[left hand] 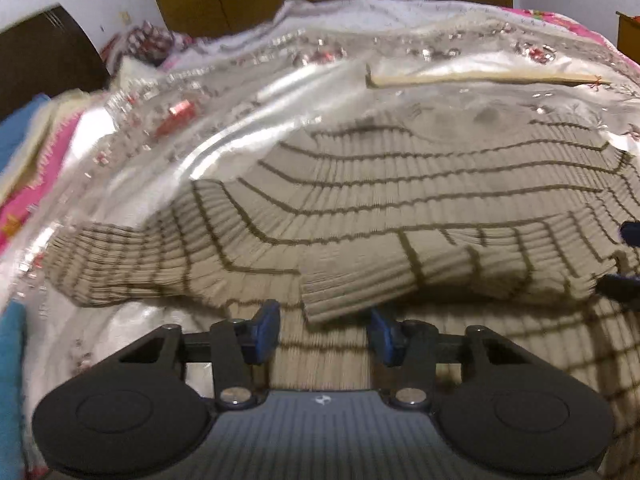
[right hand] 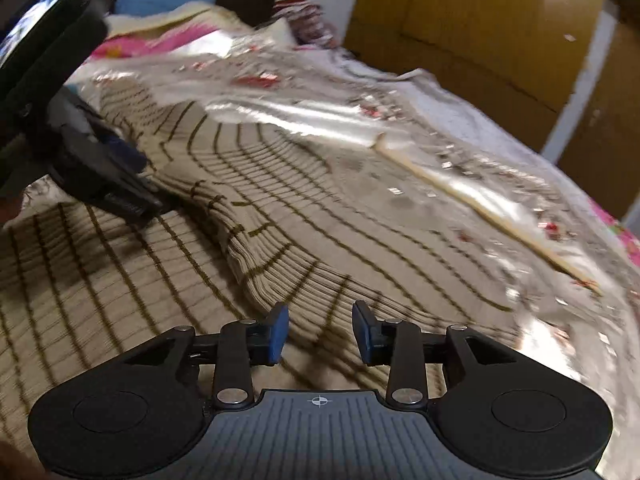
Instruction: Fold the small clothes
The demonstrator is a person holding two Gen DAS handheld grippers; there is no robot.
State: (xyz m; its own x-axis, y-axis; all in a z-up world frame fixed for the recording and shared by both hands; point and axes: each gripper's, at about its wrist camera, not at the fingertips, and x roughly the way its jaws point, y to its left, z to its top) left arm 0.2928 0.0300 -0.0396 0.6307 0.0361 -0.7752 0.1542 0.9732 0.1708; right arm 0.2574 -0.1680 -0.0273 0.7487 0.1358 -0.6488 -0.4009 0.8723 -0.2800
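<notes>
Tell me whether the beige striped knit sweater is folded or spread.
Partly folded: beige striped knit sweater has a sleeve doubled over its spread body.

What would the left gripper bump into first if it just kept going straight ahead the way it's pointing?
Most likely the folded edge of the striped sweater, whose ribbed cuff hangs right ahead of the open left gripper. Depth is blurry, so contact may be nearly made already.

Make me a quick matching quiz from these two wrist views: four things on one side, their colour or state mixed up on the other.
1. sweater
2. sheet
3. left gripper
4. cupboard

a. open, empty
b. yellow-brown
c. beige, dark stripes
d. shiny silver

Pairs: 1-c, 2-d, 3-a, 4-b
</notes>
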